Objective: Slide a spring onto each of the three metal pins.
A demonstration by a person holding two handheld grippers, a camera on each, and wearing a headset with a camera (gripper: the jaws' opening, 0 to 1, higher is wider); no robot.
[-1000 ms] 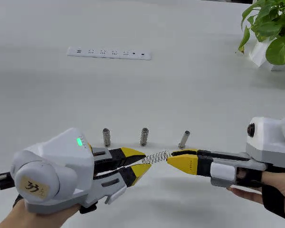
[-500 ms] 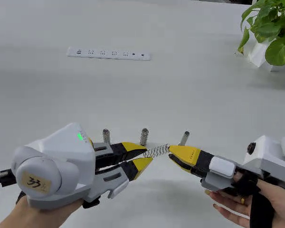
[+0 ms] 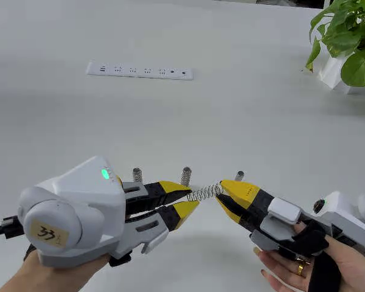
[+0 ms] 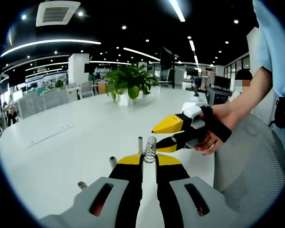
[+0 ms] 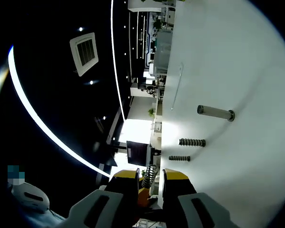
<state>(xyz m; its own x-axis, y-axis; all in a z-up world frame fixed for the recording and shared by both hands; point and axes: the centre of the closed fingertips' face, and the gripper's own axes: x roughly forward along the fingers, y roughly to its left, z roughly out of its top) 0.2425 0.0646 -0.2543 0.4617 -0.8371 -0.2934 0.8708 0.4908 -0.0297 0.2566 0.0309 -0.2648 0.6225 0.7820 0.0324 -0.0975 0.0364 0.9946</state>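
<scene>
Head view puts the loose spring point(image 3: 205, 193) in the air just above the table point(image 3: 188, 121), lying roughly level between the 2 grippers and close in front of the row of 3 pins. The left gripper point(image 3: 190, 200) has its jaws drawn nearly together on one end. In the left gripper view the spring point(image 4: 150, 148) stands up out of the narrow gap at the tips, so I judge the hold to be there. The right gripper point(image 3: 221, 192) meets the other end with its jaws parted a little. In the right gripper view the spring point(image 5: 151, 174) sits between them with room on either side. It looks astride the spring rather than clamped, though I cannot tell whether a jaw touches.

Behind, the left pin point(image 3: 137, 175) and middle pin point(image 3: 185, 175) each already wear a spring, and the right pin point(image 3: 239, 176) stands bare. So 2 of 3 seem done, and this is the 3rd spring, seemingly mid-handover or being re-gripped.

The next move calls for 1 gripper to take a firm hold that leaves the spring's far end free. That gripper must then turn it upright over the right pin, line its bore up with the pin's top and lower it. A loose pinch could let the spring pop away.

Farther out lie a power strip point(image 3: 140, 69) and a plant point(image 3: 347, 36).
</scene>
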